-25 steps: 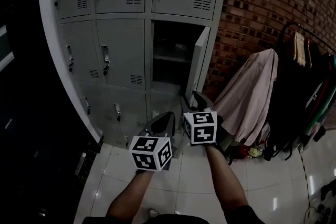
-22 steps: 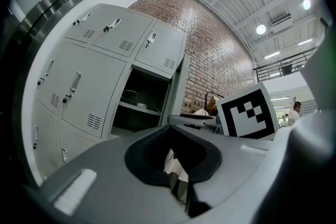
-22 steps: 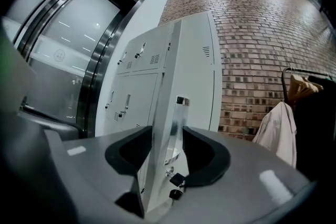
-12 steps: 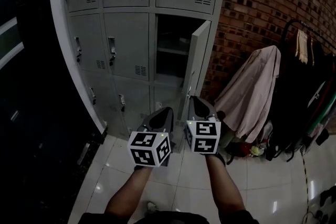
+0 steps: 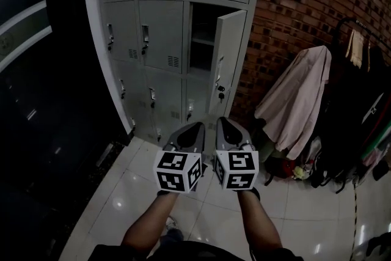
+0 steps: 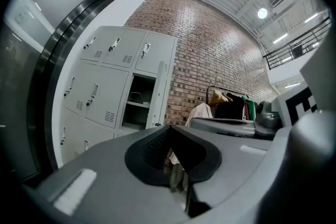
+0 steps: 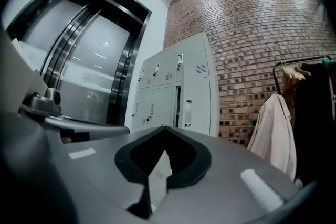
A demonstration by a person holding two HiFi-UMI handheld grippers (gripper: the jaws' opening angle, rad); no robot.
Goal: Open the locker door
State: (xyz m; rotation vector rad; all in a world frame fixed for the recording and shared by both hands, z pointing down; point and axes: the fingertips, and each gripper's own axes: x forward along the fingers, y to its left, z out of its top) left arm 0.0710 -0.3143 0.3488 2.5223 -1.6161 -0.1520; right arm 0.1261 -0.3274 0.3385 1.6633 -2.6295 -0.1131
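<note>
The grey locker bank [image 5: 160, 27] stands ahead. One door [image 5: 226, 52] in its right column hangs open to the right, showing a dark compartment [image 5: 201, 40] with a shelf. My left gripper [image 5: 194, 129] and right gripper [image 5: 223, 123] are held side by side over the floor, well short of the lockers and touching nothing. In the left gripper view the gripper [image 6: 169, 127] is shut and empty, with the open door [image 6: 160, 94] beyond it. The right gripper [image 7: 164, 127] has just closed with nothing between its jaws, and the door [image 7: 192, 107] shows far off.
A brick wall [image 5: 305, 3] runs to the right of the lockers. A clothes rack there holds a pale coat [image 5: 293, 101] and dark garments [image 5: 360, 107]. Dark glass panels [image 5: 36, 70] stand at the left. Glossy white floor tiles [image 5: 134, 192] lie below.
Both grippers have drawn back from the lockers together. The right gripper, which was close to the open door's edge, is now well away from it. The door stays open.
</note>
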